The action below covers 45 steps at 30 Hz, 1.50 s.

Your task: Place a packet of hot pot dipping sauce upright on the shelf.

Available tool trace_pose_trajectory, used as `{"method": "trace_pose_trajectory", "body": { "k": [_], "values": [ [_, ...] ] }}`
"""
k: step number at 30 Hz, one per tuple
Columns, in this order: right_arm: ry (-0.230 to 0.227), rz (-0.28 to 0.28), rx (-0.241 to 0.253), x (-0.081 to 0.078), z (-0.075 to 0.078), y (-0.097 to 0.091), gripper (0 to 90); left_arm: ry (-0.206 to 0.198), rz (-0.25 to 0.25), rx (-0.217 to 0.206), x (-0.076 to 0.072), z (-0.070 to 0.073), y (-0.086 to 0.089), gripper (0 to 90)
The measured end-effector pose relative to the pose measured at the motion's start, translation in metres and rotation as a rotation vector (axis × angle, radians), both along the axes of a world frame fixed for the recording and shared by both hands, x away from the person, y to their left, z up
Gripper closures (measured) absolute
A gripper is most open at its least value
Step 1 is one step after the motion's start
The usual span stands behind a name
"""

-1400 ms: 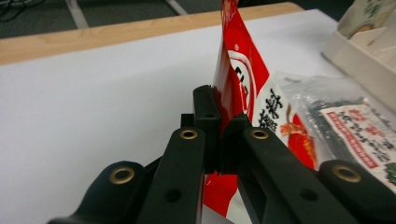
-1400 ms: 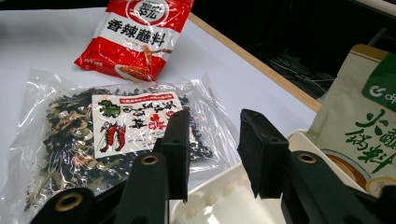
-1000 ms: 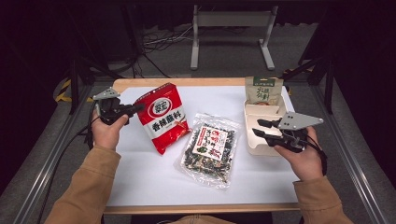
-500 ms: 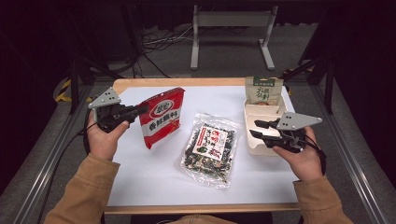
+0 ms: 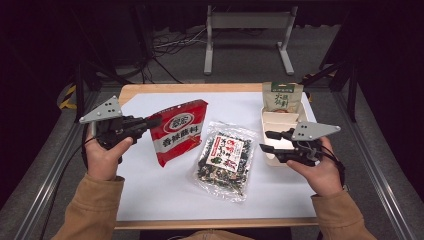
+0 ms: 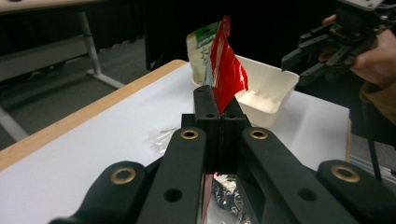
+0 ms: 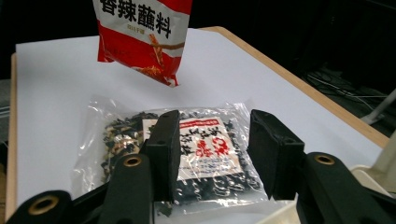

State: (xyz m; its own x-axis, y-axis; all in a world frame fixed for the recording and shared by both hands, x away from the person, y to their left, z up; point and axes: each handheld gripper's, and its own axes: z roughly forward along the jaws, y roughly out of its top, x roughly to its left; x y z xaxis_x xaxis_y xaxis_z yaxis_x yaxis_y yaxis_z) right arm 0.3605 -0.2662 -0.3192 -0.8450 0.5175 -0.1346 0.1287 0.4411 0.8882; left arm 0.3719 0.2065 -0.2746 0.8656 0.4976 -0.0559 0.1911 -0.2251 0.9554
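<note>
Jaws of the left claw (image 5: 154,121) are clenched on the edge of a red seasoning packet (image 5: 178,131), which hangs lifted off the white tabletop (image 5: 165,195), its lower edge clear of the surface in the right gripper view. In the left gripper view the red packet (image 6: 227,74) stands edge-on straight out from the pressed-together jaws, rising just beyond their tips.

The right claw (image 5: 267,141) is released, its jaws spread apart and gripping nothing. It hovers at the near left edge of a white tray (image 5: 280,120), with the person's right hand (image 5: 322,172) wrapped around its body. Seen from the right gripper view, a clear bag of dark dried seaweed (image 7: 187,149) lies flat on the tabletop directly ahead of and below the parted jaws, and the red packet (image 7: 144,35) hangs beyond it.

In the high view the seaweed bag (image 5: 225,160) lies between the two claws, nearer the right one. A green-and-white pouch (image 5: 282,96) leans upright at the far end of the tray, beyond the right claw.
</note>
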Motion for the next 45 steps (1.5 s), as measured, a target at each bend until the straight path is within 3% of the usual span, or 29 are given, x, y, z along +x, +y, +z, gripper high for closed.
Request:
{"method": "trace_pose_trajectory", "body": {
  "k": [4, 18, 31, 39, 45],
  "values": [
    [0.019, 0.025, 0.026, -0.002, 0.001, 0.008, 52.5, 0.003, -0.041, 0.003, -0.005, 0.003, -0.002, 90.0],
    [0.101, 0.134, 0.044, -0.005, -0.006, 0.05, 46.7, -0.035, -0.177, -0.008, -0.023, 0.011, -0.021, 90.0],
    [0.114, 0.212, 0.027, -0.005, -0.012, 0.084, 46.2, -0.02, -0.282, -0.005, -0.032, 0.009, -0.046, 90.0],
    [0.143, 0.298, 0.057, -0.003, -0.018, 0.096, 51.4, -0.03, -0.308, -0.006, -0.035, 0.007, -0.054, 90.0],
    [0.116, 0.358, 0.058, -0.001, -0.021, 0.098, 65.4, -0.023, -0.3, -0.004, -0.034, 0.003, -0.058, 90.0]
  ]
}}
